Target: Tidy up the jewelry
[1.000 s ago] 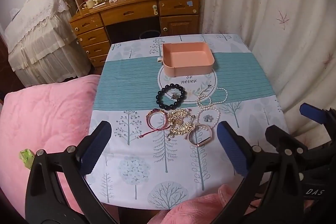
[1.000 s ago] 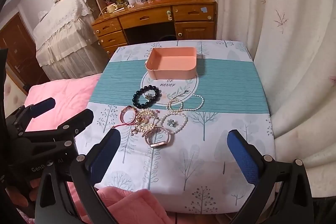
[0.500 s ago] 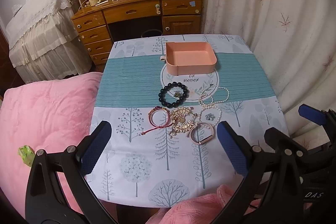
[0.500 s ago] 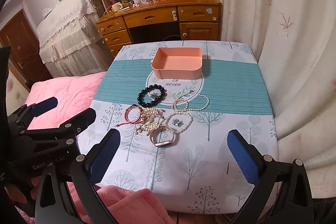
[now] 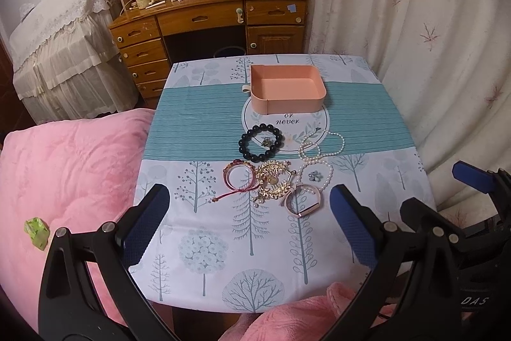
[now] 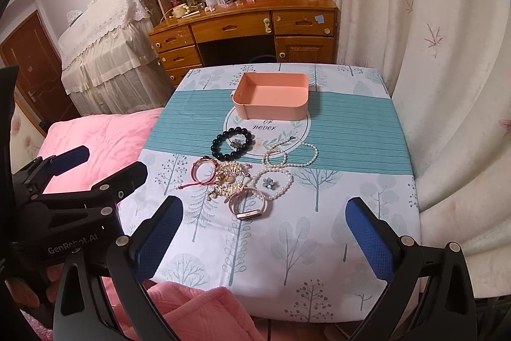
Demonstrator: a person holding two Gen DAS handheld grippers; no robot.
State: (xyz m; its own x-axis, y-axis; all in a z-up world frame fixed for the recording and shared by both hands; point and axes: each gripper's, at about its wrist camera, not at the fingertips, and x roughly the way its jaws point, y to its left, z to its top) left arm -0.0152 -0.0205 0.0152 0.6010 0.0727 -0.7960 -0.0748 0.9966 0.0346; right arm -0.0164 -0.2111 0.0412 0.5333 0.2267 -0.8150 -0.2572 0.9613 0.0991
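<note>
Far left there's a pink quilted blanket (image 5: 64, 168) with a small crumpled green wrapper (image 5: 36, 233) lying on it, and next to that the small table under a white and teal tree-print tablecloth (image 5: 204, 130). The left gripper (image 5: 246, 213) with black arms and blue pads hangs over the near edge of the table, spread wide with nothing between its fingers.

On the cloth, leftmost in the pile is a pink and gold bangle with a red cord (image 5: 238, 178), touching a tangled heap of gold chain jewelry (image 5: 273, 178). Behind those, a bracelet of big dark round beads (image 5: 260, 143) lies flat with a tiny metal charm (image 5: 265, 143) inside its ring, I think an earring but it's too small to be sure. Just in front of the gold heap sits a rose-gold band bracelet (image 5: 303, 200). To the right, a white pearl strand (image 6: 289, 154) loops around loosely, and a small grey flower-shaped piece (image 6: 269, 182) sits inside the nearer loop.

Further back, centered on the teal stripe, is an open peach plastic tray (image 5: 287, 87), nothing in it, well apart from the jewelry.

The right gripper (image 6: 265, 232) is also open wide, holding nothing, hovering over the front right part of the table. White curtain with pink leaf print (image 6: 447, 53) on the far right
</note>
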